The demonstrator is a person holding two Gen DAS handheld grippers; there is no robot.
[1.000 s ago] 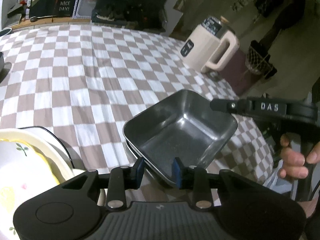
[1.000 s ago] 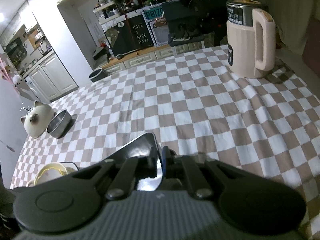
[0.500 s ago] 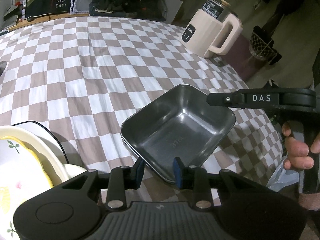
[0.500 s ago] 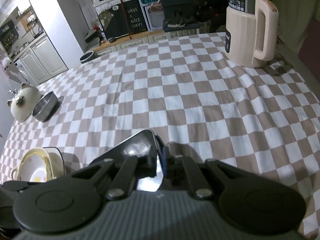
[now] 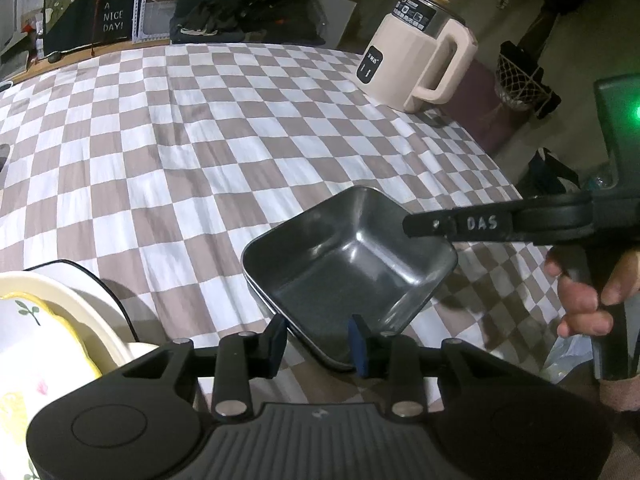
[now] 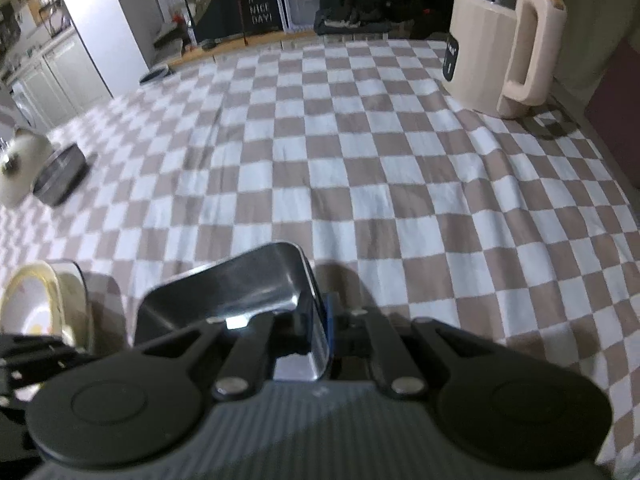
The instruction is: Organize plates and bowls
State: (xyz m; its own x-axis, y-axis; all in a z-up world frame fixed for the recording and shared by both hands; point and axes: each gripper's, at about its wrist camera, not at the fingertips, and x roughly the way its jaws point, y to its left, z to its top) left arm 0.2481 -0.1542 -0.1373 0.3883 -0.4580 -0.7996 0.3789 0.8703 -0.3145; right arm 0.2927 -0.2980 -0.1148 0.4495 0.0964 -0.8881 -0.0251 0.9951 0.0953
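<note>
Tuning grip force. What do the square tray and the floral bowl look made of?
Square tray: probably stainless steel with a brushed, semi-gloss finish; dark grey with sharp highlights and a thin rolled rim, which the right gripper pinches. A second tray rim seems to sit under it.
Floral bowl: likely glazed ceramic; glossy cream-white, thick rim, painted sprigs.

My right claw [image 6: 320, 320] hides the near wall of the steel tray [image 6: 240, 284] it grips, and in the left view my left claw [image 5: 316, 340] covers that tray's near corner, so I can't tell whether one tray or two nested ones sit there. The floral bowls [image 5: 36, 320] run off the left edge, their lower part behind my claw body, and my right hand [image 5: 584, 304] is cut by the right edge. The pale pot [image 6: 20, 164] and dark bowl [image 6: 60, 172] at far left are blurred
</note>
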